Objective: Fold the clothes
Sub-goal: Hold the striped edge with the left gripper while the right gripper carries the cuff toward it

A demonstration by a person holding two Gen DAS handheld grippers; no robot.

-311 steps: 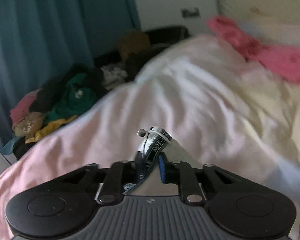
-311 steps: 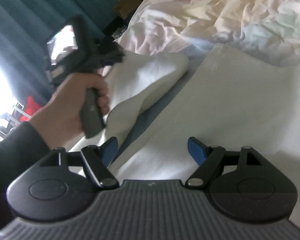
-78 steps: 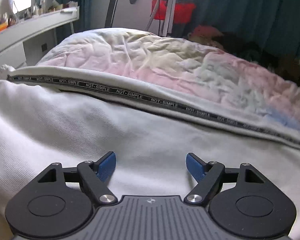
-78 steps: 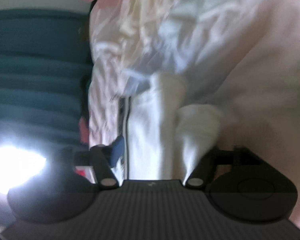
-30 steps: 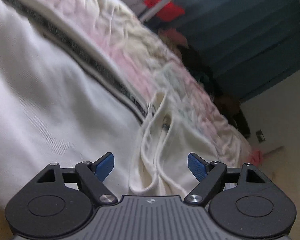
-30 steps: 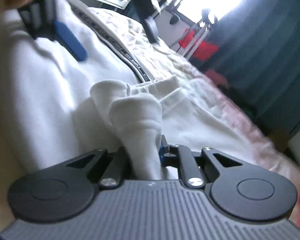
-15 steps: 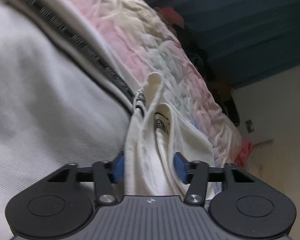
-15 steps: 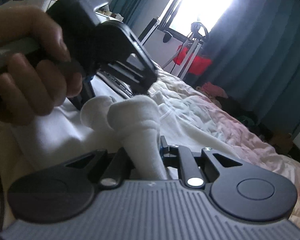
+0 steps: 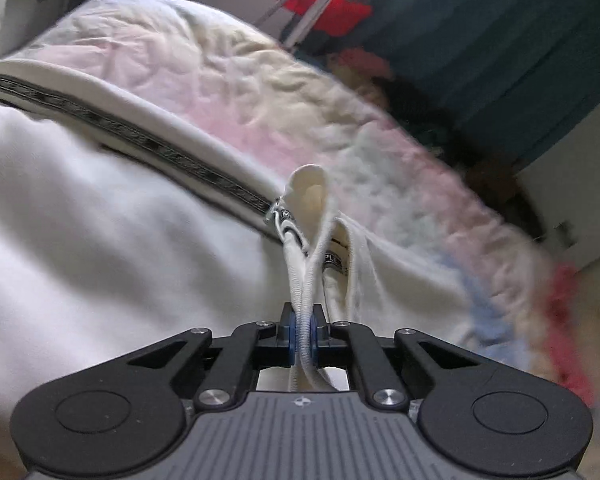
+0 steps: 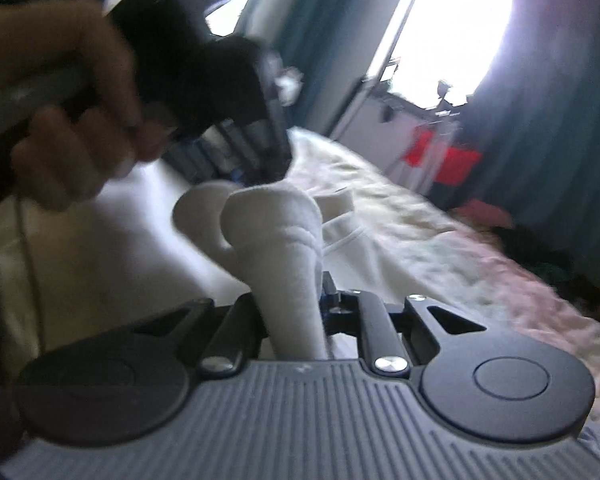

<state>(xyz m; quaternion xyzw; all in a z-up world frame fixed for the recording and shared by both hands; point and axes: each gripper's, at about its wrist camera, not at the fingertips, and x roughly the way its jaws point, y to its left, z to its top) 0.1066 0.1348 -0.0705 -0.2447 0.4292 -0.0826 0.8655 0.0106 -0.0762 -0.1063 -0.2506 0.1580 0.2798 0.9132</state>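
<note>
The white zip hoodie lies spread on the bed's pastel quilt, w/ its black "NOT-SIMPLE" zipper tape running diagonally, so both front edges are reachable from your side. Your left gripper is clamped tight on the bunched edge by the zipper pull, and your right gripper is closed on a thick roll of white fabric. Probably two pinch pts close together so you can lift and carry that end over as one fold w/o the layers sliding apart.
</note>
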